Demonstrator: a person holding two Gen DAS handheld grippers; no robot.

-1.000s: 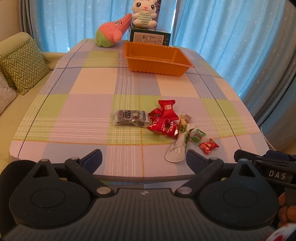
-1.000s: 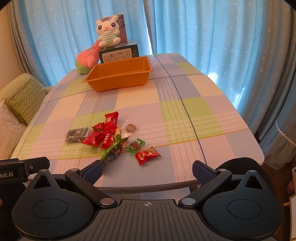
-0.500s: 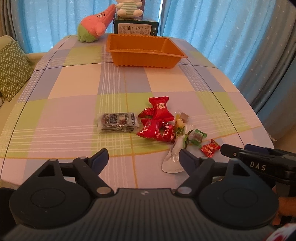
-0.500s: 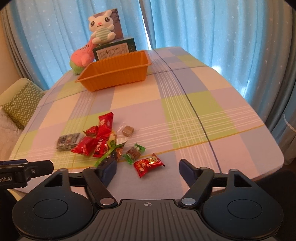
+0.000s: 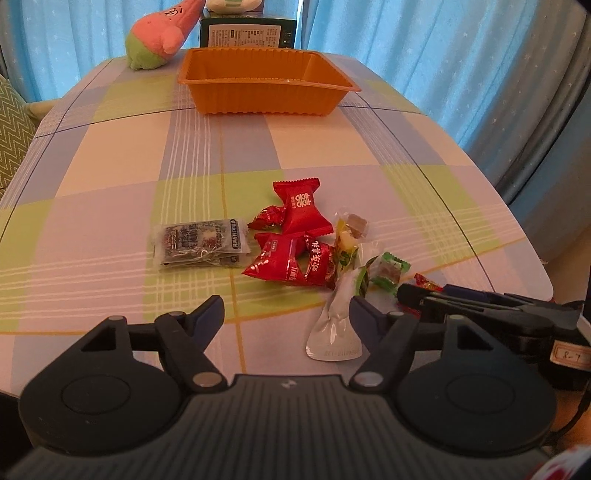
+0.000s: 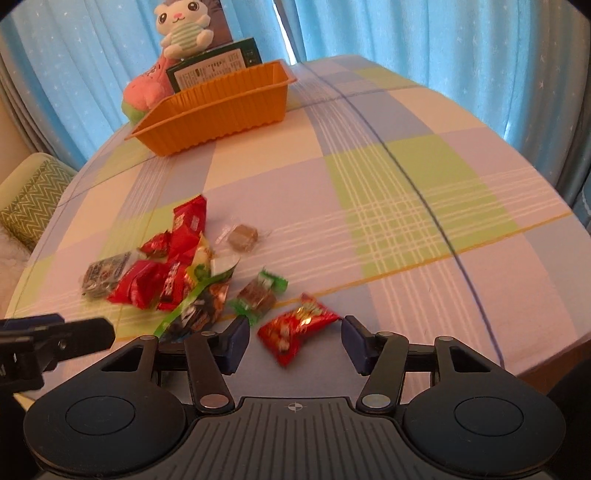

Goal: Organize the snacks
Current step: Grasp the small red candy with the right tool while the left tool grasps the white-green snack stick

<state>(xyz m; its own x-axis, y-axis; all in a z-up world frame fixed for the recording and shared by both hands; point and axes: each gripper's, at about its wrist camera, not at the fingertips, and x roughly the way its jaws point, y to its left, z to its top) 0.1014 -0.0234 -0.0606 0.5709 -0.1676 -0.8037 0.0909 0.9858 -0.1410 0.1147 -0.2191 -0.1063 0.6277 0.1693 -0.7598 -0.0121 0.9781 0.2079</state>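
A pile of wrapped snacks lies near the table's front edge: red packets [image 5: 295, 258], a grey-black packet [image 5: 201, 245], a silver pouch [image 5: 338, 325] and a green-wrapped candy [image 5: 388, 269]. An empty orange tray [image 5: 266, 85] stands at the far end. My left gripper [image 5: 286, 314] is open, just short of the red packets. My right gripper [image 6: 291, 341] is open, with a small red packet [image 6: 295, 326] lying between its fingertips. The green-wrapped candy [image 6: 260, 295] and a brown candy [image 6: 242, 236] lie beyond it.
A pink plush [image 5: 160, 33], a dark box [image 5: 247, 35] and a rabbit plush [image 6: 184, 29] stand behind the tray [image 6: 218, 110]. Blue curtains surround the table. A sofa with a green cushion [image 6: 29, 203] is on the left. The checked tablecloth [image 5: 332, 147] stretches between pile and tray.
Both grippers have moved forward and lower toward the snack pile. The right gripper now straddles the small red packet. Both stay open.
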